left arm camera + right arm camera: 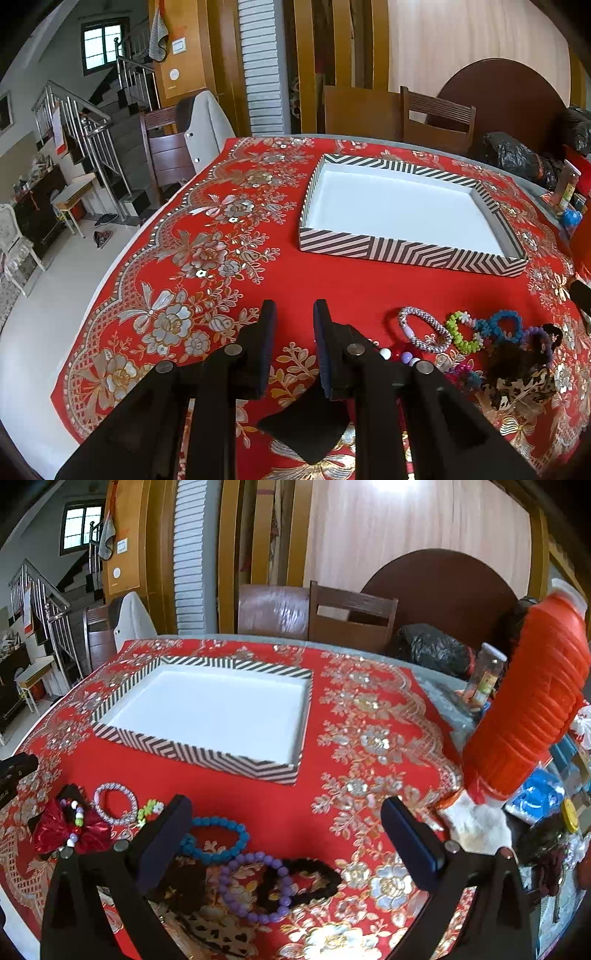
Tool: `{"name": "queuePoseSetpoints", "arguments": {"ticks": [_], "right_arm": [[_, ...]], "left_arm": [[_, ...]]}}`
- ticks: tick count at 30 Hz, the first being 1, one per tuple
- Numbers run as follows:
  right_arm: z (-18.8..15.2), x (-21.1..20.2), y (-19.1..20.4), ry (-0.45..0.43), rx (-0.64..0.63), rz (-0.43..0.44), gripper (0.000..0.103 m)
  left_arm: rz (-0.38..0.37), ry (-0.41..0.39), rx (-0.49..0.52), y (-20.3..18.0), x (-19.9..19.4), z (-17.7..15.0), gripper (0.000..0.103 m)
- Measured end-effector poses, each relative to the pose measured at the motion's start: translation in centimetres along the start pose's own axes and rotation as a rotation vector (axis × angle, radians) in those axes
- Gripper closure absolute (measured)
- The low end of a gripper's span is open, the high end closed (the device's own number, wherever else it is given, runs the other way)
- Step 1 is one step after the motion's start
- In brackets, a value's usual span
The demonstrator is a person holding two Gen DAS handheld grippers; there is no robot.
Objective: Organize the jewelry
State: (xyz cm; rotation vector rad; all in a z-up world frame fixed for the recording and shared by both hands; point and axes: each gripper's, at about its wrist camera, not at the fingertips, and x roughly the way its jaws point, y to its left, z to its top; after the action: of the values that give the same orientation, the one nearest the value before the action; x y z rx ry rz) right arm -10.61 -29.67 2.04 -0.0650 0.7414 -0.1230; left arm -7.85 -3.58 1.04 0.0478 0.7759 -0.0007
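Table cover: a red cloth with silver and gold flower embroidery [221,258] is spread over the table.
Tray: a shallow square tray with black-and-white chevron walls and a plain white floor [192,751] is set on the cloth beyond the jewelry; nothing is seen inside it.
Jewelry: the pieces are laid on the cloth on the near side of the tray, well apart from it.
Beaded pieces: a pink-and-white woven bead bracelet [424,330], a lime-green and white bead loop [461,332], a blue round-bead bracelet [218,840] and a purple round-bead bracelet [255,886] are seen close together.
Overlap: the purple bracelet is crossed by a black fuzzy hair tie [306,880].
Other pieces: a shiny red fabric bow [70,830] with a string of mixed beads over it lies at the left of the group in the right wrist view; a leopard-print fabric piece [521,387] lies nearest the camera.
Left gripper [294,325]: held above bare cloth left of the jewelry; its jaws are set narrow, with nothing between them.
Right gripper [286,830]: held above the blue and purple bracelets; its jaws are spread wide and nothing is gripped.
Table edge: a ribbed red cylindrical object with white ends [528,701] is seen tilted at the right.
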Motion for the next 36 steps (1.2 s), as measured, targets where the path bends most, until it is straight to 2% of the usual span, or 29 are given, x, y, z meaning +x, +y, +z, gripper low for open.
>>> {"name": "queuePoseSetpoints", "arguments": {"ticks": [8,15,28,31,36], "right_arm": [[-0.2,-0.2,0.7,0.018,0.007,0.029,0.000],[-0.3,-0.7,1.4,0.016,-0.011,0.000,0.000],[-0.6,-0.8,1.7,0.027,-0.011,0.026,0.000],[-0.6,-0.7,1.7,0.032,-0.013,0.033,0.000],[-0.5,-0.3,1.4,0.056,-0.024,0.052,0.000]], "left_arm": [[0.012,-0.014,-0.004,0.4,-0.3,-0.3,0.085],[0.019,-0.018,0.004,0.3,-0.4,-0.5,0.085],[0.018,-0.014,0.014,0.2,-0.4,-0.8,0.085],[-0.010,0.007,0.011,0.4,-0.2,-0.7,0.085],[-0.147,0.115,-0.055,2.4,0.9,-0.1,0.085]]}}
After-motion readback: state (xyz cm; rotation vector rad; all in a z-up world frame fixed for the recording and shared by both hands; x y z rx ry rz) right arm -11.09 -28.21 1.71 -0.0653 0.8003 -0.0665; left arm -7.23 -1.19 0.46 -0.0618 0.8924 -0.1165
